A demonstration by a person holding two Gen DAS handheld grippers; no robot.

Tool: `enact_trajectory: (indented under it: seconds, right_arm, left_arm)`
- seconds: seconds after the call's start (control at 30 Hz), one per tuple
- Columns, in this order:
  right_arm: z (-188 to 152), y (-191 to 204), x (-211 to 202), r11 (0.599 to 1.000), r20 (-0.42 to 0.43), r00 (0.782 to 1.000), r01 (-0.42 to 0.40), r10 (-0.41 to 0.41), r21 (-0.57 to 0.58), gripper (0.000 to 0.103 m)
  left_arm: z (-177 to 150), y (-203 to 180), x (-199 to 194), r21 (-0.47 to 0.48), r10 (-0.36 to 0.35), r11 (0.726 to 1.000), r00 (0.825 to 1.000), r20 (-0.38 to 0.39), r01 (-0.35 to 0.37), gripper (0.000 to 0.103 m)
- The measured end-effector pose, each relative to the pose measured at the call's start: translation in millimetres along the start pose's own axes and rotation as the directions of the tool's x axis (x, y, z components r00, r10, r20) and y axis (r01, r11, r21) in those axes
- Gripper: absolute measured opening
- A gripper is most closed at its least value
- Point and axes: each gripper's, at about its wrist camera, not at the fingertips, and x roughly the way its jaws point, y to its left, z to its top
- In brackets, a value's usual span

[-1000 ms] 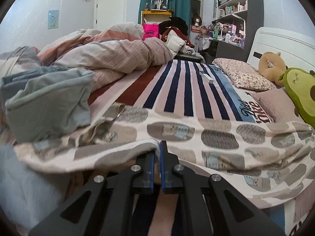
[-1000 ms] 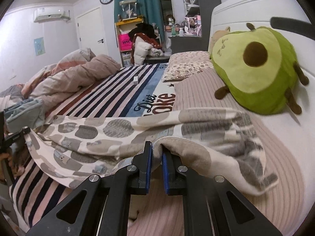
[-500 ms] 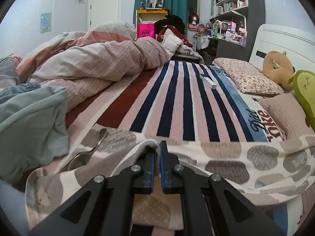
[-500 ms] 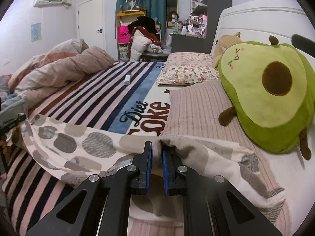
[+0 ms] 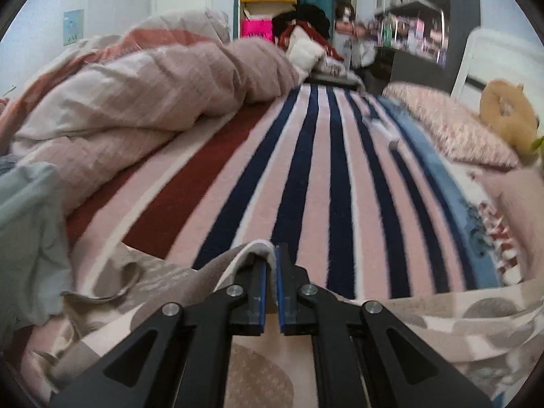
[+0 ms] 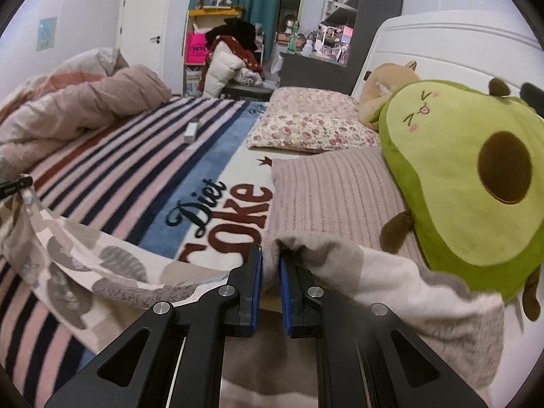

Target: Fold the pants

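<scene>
The pants [image 6: 112,265] are cream fabric printed with grey and taupe ovals, stretched across the striped bed between both grippers. My left gripper [image 5: 270,255] is shut on one edge of the pants [image 5: 176,285], the cloth folded over its tips. My right gripper [image 6: 270,255] is shut on the other end, with fabric bunched over the right finger. In the right wrist view the left gripper's tip [image 6: 15,185] shows at the far left edge, holding the cloth up.
A striped blanket [image 5: 323,187] covers the bed. A rumpled duvet [image 5: 146,95] lies at the left, a light blue garment [image 5: 27,231] at the near left. A floral pillow [image 6: 306,122], a ribbed pillow [image 6: 333,190] and an avocado plush [image 6: 476,176] lie at the right. A small white box [image 6: 191,131] rests mid-bed.
Both grippers have carried the pants forward across the bed toward the far side. Less of the fabric shows ahead of the tips and more of the striped blanket is uncovered.
</scene>
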Motion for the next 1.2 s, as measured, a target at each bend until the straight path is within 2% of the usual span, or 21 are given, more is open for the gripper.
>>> enact_trajectory:
  seconds: [0.1, 0.17, 0.2, 0.23, 0.27, 0.33, 0.37, 0.4, 0.47, 0.5, 0.53, 0.57, 0.63, 0.7, 0.77, 0.83, 0.87, 0.93, 1.1, 1.17, 1.2]
  right_arm:
    - [-2.0, -7.9, 22.7, 0.999, -0.037, 0.999, -0.014, 0.015, 0.029, 0.005]
    - [-9.2, -10.1, 32.3, 1.000, -0.080, 0.997, -0.011, 0.013, 0.030, 0.012]
    - [-11.2, -12.1, 34.1, 0.999, -0.090, 0.996, -0.020, 0.024, 0.043, 0.014]
    - [-11.7, -13.2, 32.3, 0.998, -0.085, 0.996, -0.029, 0.033, 0.056, 0.027]
    - [-11.3, -14.0, 28.2, 0.997, -0.065, 0.997, -0.037, 0.042, 0.068, 0.044]
    - [-10.2, -13.6, 19.4, 0.996, -0.024, 0.999, -0.042, 0.044, 0.074, 0.063]
    - [-10.3, -12.3, 14.2, 0.997, -0.007, 0.999, -0.037, 0.038, 0.070, 0.066]
    - [-10.6, -11.1, 9.9, 0.997, 0.004, 0.999, -0.032, 0.031, 0.066, 0.066]
    - [-10.7, -9.1, 4.1, 0.996, 0.016, 0.999, -0.041, 0.040, 0.073, 0.066]
    - [-10.8, -5.0, -2.0, 0.993, 0.031, 0.996, -0.086, 0.083, 0.076, 0.066]
    - [-9.5, -0.2, -5.0, 0.990, 0.036, 0.992, -0.125, 0.123, 0.071, 0.066]
    - [-8.0, 13.0, -8.8, 0.978, 0.038, 0.979, -0.202, 0.200, 0.056, 0.066]
    - [-7.1, 36.3, -8.9, 0.961, 0.031, 0.961, -0.275, 0.275, 0.033, 0.065]
    - [-9.9, 61.3, -3.4, 0.940, 0.003, 0.940, -0.342, 0.342, 0.018, 0.059]
    - [-13.9, 87.5, 11.9, 0.910, -0.064, 0.908, -0.413, 0.414, 0.032, 0.039]
    - [-17.7, 108.5, 27.5, 0.887, -0.122, 0.879, -0.460, 0.460, 0.034, 0.028]
    - [-18.6, 119.6, 36.5, 0.880, -0.141, 0.870, -0.472, 0.473, 0.042, 0.027]
    - [-19.2, 136.2, 54.8, 0.869, -0.174, 0.852, -0.490, 0.494, 0.072, 0.027]
    - [-10.1, 147.7, 96.0, 0.882, -0.202, 0.859, -0.453, 0.470, 0.128, 0.027]
    - [-7.8, 144.2, 100.5, 0.907, -0.185, 0.889, -0.399, 0.418, 0.135, 0.027]
    - [-7.3, 141.7, 100.1, 0.912, -0.174, 0.897, -0.387, 0.407, 0.137, 0.028]
  left_arm:
    - [-7.3, 6.5, 23.9, -0.024, 0.025, 0.999, 0.998, -0.051, -0.026, 0.005]
    - [-10.4, 11.6, 34.6, -0.051, 0.038, 0.998, 0.996, -0.081, -0.042, 0.008]
    - [-11.4, 12.1, 36.9, -0.050, 0.047, 0.997, 0.995, -0.089, -0.052, 0.014]
    - [-12.1, 10.7, 38.7, -0.036, 0.075, 0.996, 0.993, -0.093, -0.078, 0.026]
    - [-12.7, 9.5, 37.9, -0.029, 0.091, 0.995, 0.992, -0.088, -0.094, 0.035]
    - [-11.8, 7.4, 30.1, -0.035, 0.102, 0.994, 0.993, -0.058, -0.104, 0.072]
    - [-11.1, 7.1, 24.7, -0.042, 0.110, 0.993, 0.993, -0.034, -0.111, 0.078]
    - [-8.5, 7.1, 17.1, -0.047, 0.123, 0.991, 0.992, -0.007, -0.123, 0.080]
    - [-8.0, 6.9, 5.2, -0.049, 0.087, 0.995, 0.996, -0.001, -0.086, 0.080]
    - [-7.6, 5.0, 0.3, -0.049, 0.052, 0.997, 0.999, -0.002, -0.052, 0.080]
    - [-7.9, -1.4, -6.3, -0.034, -0.013, 0.999, 1.000, -0.007, 0.013, 0.080]
    - [-7.7, -7.4, -9.1, -0.013, -0.043, 0.999, 0.999, -0.014, 0.042, 0.080]
    - [-10.1, -29.1, -13.1, 0.057, -0.125, 0.990, 0.992, -0.030, 0.126, 0.080]
    - [-16.3, -45.5, -10.6, 0.080, -0.200, 0.975, 0.977, -0.073, 0.206, 0.080]
    - [-26.4, -60.0, -3.5, 0.114, -0.231, 0.962, 0.963, -0.135, 0.247, 0.080]
    - [-39.8, -68.8, 0.2, 0.138, -0.256, 0.949, 0.949, -0.183, 0.283, 0.080]
    - [-44.3, -71.5, 2.3, 0.145, -0.275, 0.941, 0.939, -0.205, 0.307, 0.080]
    - [-48.8, -77.1, 2.1, 0.155, -0.285, 0.934, 0.934, -0.215, 0.321, 0.080]
    - [-51.8, -73.1, 2.7, 0.160, -0.252, 0.945, 0.947, -0.199, 0.285, 0.080]
    - [-53.7, -69.0, 6.3, 0.146, -0.237, 0.953, 0.953, -0.189, 0.266, 0.080]
    - [-54.8, -68.3, 10.8, 0.132, -0.230, 0.958, 0.956, -0.185, 0.256, 0.080]
